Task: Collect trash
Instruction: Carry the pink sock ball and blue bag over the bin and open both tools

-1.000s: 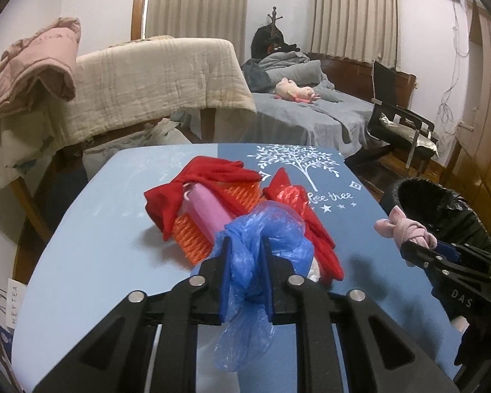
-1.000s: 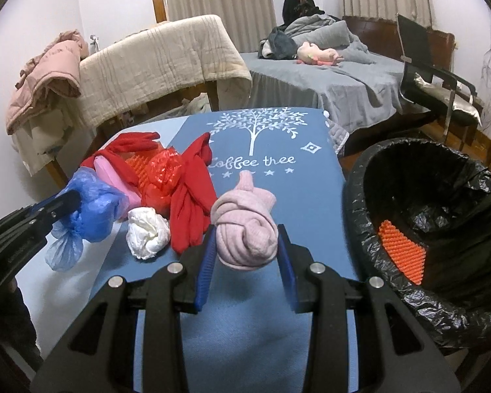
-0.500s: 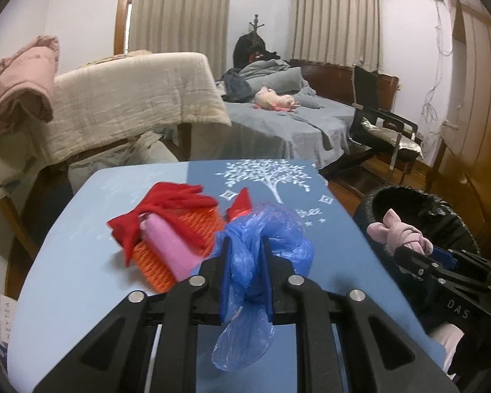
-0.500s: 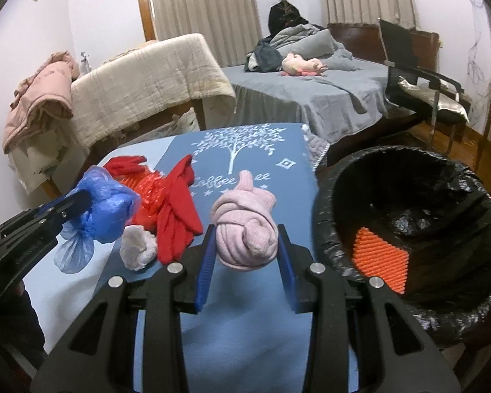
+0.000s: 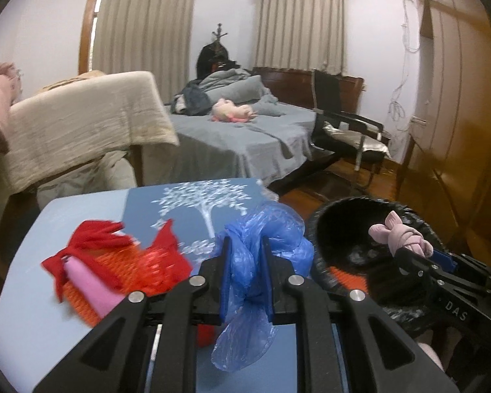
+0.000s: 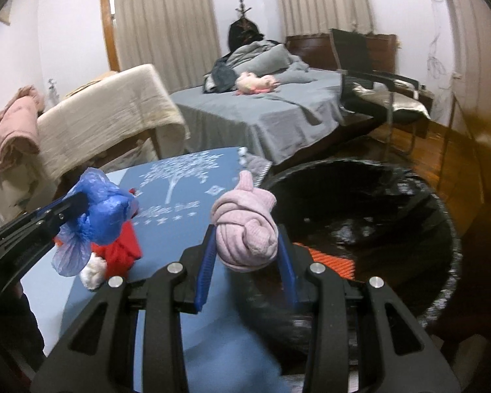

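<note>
Left gripper pinched tight on a crumpled blue plastic bag, tail of the bag hanging loose below the pads — held clear of the table, probably so nothing drags on the way to the bin. Right gripper clamped on a knotted pink sock, carried at the near-left rim of the black-lined bin, seemingly lined up for a drop. Inside the bin, one piece of orange mesh lying on the liner. On the blue table, at the left, a pile not yet collected: red cloth, orange netting, a pink tube, and in the right view a small white wad near the table's edge. Tabletop printed with a white tree at the far end. Beyond — a bed with grey sheets and a pink stuffed toy, a beige blanket draped at far left, a black chair at right, curtained windows, wooden wardrobe along the right wall.
</note>
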Motion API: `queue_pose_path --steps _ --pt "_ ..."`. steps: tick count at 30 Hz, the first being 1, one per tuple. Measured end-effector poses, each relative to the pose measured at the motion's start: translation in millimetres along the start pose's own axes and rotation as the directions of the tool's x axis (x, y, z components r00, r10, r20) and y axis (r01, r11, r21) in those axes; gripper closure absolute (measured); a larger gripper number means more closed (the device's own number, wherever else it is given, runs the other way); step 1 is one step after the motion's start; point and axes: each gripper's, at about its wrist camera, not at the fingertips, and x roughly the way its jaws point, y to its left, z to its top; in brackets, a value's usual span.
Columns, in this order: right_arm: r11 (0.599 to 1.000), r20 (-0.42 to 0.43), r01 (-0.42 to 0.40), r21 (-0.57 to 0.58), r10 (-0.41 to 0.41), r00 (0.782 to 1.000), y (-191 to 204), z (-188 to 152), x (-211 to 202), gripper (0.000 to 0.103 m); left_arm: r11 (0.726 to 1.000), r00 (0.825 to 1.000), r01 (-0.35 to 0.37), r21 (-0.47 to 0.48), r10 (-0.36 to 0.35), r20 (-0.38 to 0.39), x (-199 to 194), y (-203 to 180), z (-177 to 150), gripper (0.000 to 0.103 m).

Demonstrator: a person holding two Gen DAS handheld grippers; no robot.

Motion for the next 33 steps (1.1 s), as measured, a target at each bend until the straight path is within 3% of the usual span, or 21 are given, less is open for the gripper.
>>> queue_pose_path --steps 17,28,30,31,32,33 --pt "0.981 0.012 0.174 0.083 -0.176 0.984 -93 0 -11 0.068 0.984 0.987 0.158 0.085 -0.158 -0.011 38 -91 10 0.087" --pt "0.97 -0.009 0.219 0.108 -0.219 0.976 -120 -3 0 0.066 0.97 0.975 0.219 0.104 -0.214 -0.058 78 -123 9 0.087" --pt "0.968 -0.01 0.226 0.11 -0.227 0.974 -123 -2 2 0.058 0.963 0.969 0.245 0.111 -0.237 -0.075 85 -126 9 0.083" --pt "0.965 -0.005 0.235 0.113 -0.236 0.972 -125 -2 1 0.053 0.959 0.964 0.26 0.112 -0.251 -0.087 89 -128 8 0.075" --pt "0.963 0.001 0.242 0.115 -0.244 0.97 -126 0 1 0.044 0.955 0.959 0.276 0.108 -0.266 -0.094 91 -129 8 0.058" --pt "0.962 0.009 0.247 0.117 -0.249 0.968 -127 0 -1 0.042 0.953 0.956 0.285 0.105 -0.275 -0.097 93 -128 9 0.053"
